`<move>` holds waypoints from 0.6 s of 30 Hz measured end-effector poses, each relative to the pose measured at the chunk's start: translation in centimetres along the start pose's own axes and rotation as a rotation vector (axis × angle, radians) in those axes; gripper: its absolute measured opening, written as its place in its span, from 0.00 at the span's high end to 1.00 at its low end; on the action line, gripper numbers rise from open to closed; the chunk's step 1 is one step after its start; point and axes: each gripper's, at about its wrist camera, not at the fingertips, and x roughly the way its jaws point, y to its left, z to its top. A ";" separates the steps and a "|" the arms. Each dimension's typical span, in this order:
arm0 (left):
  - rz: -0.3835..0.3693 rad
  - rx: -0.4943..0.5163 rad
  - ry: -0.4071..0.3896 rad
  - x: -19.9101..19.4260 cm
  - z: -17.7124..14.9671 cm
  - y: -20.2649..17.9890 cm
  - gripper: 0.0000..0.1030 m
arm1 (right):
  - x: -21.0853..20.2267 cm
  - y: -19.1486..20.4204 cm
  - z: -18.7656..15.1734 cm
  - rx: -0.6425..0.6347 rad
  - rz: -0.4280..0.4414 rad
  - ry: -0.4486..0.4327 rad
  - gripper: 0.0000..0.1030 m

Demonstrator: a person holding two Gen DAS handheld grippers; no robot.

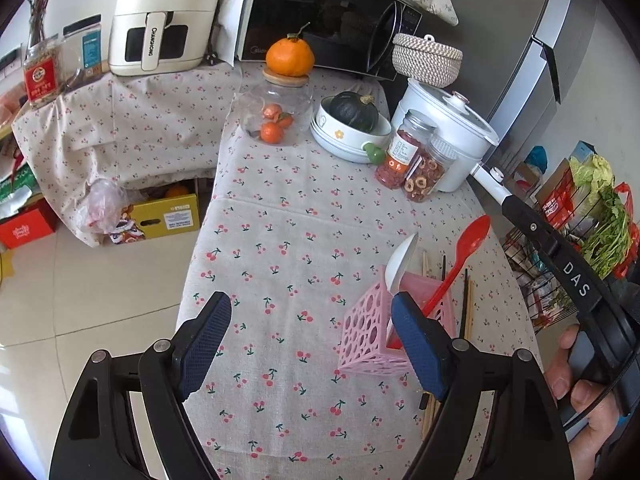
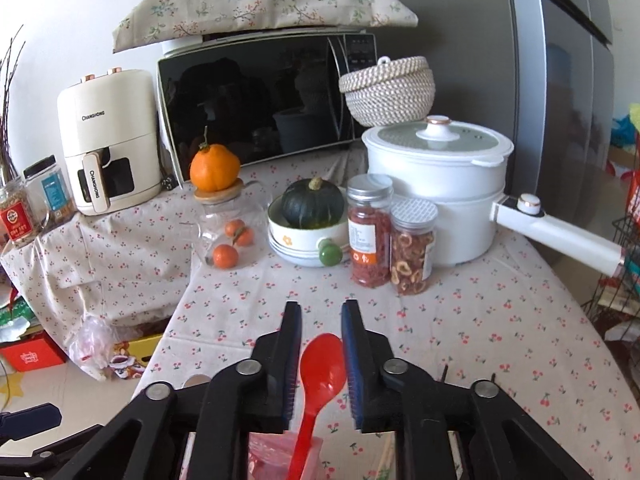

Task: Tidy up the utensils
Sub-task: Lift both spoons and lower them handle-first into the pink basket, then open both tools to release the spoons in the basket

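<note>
A pink perforated utensil holder (image 1: 370, 330) stands on the cherry-print tablecloth (image 1: 288, 240). A white spoon (image 1: 401, 263) and a red spoon (image 1: 472, 238) stand in it. Several chopsticks (image 1: 466, 308) lie on the cloth beside it. My left gripper (image 1: 312, 338) is open, its right finger in front of the holder. In the right wrist view the red spoon (image 2: 322, 372) stands between the fingers of my right gripper (image 2: 320, 312), which is open and not touching it; the holder's rim (image 2: 264, 450) shows below.
At the back stand a glass jar with oranges (image 1: 276, 114), a bowl with a squash (image 1: 352, 124), two spice jars (image 1: 416, 160), a white pot with a long handle (image 2: 436, 184), a microwave (image 2: 264, 100) and an air fryer (image 1: 166, 16). Table's left edge drops to floor with boxes (image 1: 166, 216).
</note>
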 end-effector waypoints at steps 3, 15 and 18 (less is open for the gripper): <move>-0.014 0.015 0.012 -0.3 -0.2 -0.6 0.18 | -1.6 -1.6 0.2 0.059 0.020 0.011 0.60; -0.058 0.094 0.006 -2.7 -2.2 -4.8 0.14 | -5.2 -7.3 -1.1 0.133 -0.046 0.117 0.27; -0.066 0.120 0.019 -2.6 -2.8 -6.0 0.14 | -5.0 -8.4 -2.2 0.118 -0.073 0.166 0.24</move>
